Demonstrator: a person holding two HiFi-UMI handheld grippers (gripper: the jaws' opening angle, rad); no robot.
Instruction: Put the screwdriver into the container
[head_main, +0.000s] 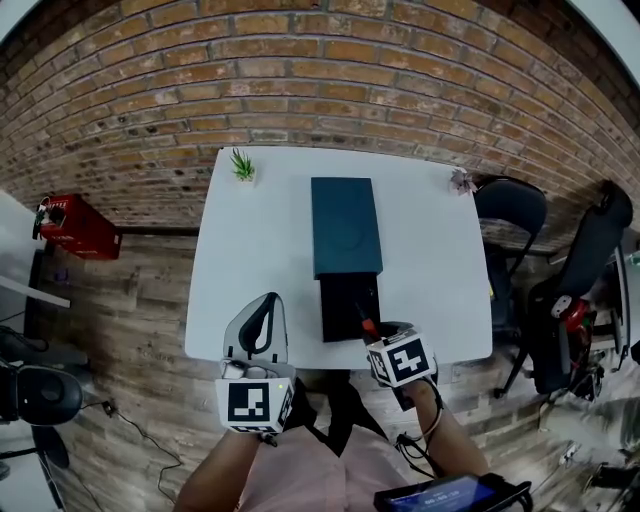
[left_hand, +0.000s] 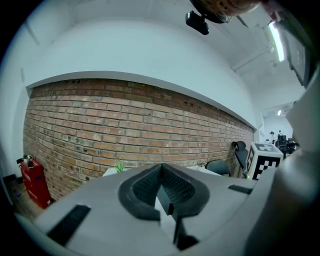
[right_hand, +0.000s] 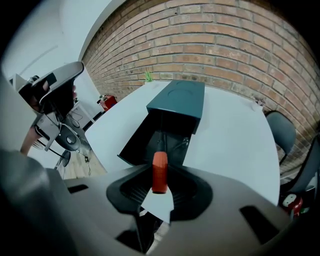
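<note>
A teal box container (head_main: 345, 222) lies on the white table (head_main: 430, 270) with its black drawer (head_main: 349, 305) pulled out toward me. My right gripper (head_main: 380, 335) hangs over the drawer's near right corner, shut on a screwdriver (head_main: 367, 324) with a red handle. In the right gripper view the red handle (right_hand: 159, 171) sits between the pads, and the dark shaft points down into the open drawer (right_hand: 152, 142) of the teal box (right_hand: 180, 99). My left gripper (head_main: 266, 306) is at the table's near edge, left of the drawer. Its jaws (left_hand: 162, 171) are shut with nothing in them.
A small green plant (head_main: 243, 165) stands at the table's far left corner and a small pinkish ornament (head_main: 461, 181) at the far right. Dark chairs (head_main: 512, 212) stand right of the table. A red box (head_main: 76, 226) sits on the floor at left, by the brick wall.
</note>
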